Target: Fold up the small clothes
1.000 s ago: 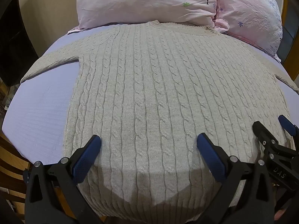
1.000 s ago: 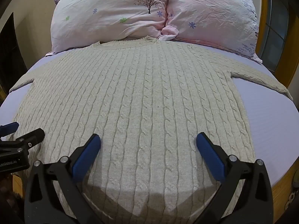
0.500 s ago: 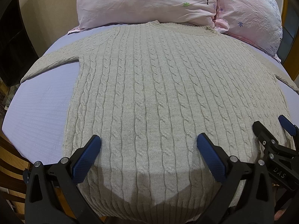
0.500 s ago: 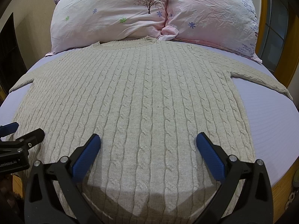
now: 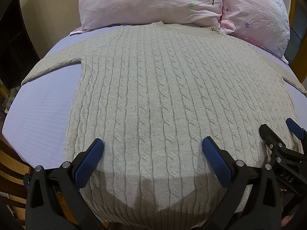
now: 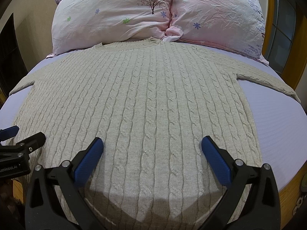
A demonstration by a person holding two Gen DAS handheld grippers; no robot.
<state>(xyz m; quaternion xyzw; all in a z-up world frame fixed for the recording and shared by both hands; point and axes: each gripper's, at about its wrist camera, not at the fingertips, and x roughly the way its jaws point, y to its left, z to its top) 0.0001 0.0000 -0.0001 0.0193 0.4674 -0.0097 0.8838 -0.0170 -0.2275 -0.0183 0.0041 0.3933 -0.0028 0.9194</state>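
Left wrist view: The beige cable-knit sweater [image 5: 163, 105] lies flat and face up on the bed with the lavender sheet [image 5: 38, 115]. Its ribbed collar [image 5: 214, 31] is at the head edge of the bed, touching the pink floral pillows [image 5: 153, 2]. Its hem hangs at the foot edge, nearest the camera. One sleeve [image 5: 55, 65] extends toward the bed's left edge; the other reaches the right edge and is only partly visible. The left gripper [image 5: 152, 153], black with blue-padded fingers, hovers over the hem area with its jaws spread wide apart; nothing is between them. The right gripper [image 5: 276, 132] appears at the right border of this view, above the sweater's lower right corner, its jaws also apart.

Right wrist view: The same sweater [image 6: 149, 111] covers the middle of the bed sheet [image 6: 278, 130], collar [image 6: 151, 40] against the two pillows [image 6: 159, 11] at the head edge. The right sleeve [image 6: 268, 81] lies extended toward the right edge of the bed. The right gripper [image 6: 151, 152] is positioned over the hem near the foot edge, jaws fully apart and holding nothing. The left gripper [image 6: 21, 134] enters at the left border, over the sweater's lower left corner, with a visible gap between its fingers. A wooden bed frame [image 6: 285, 197] shows beneath the sheet at lower right.
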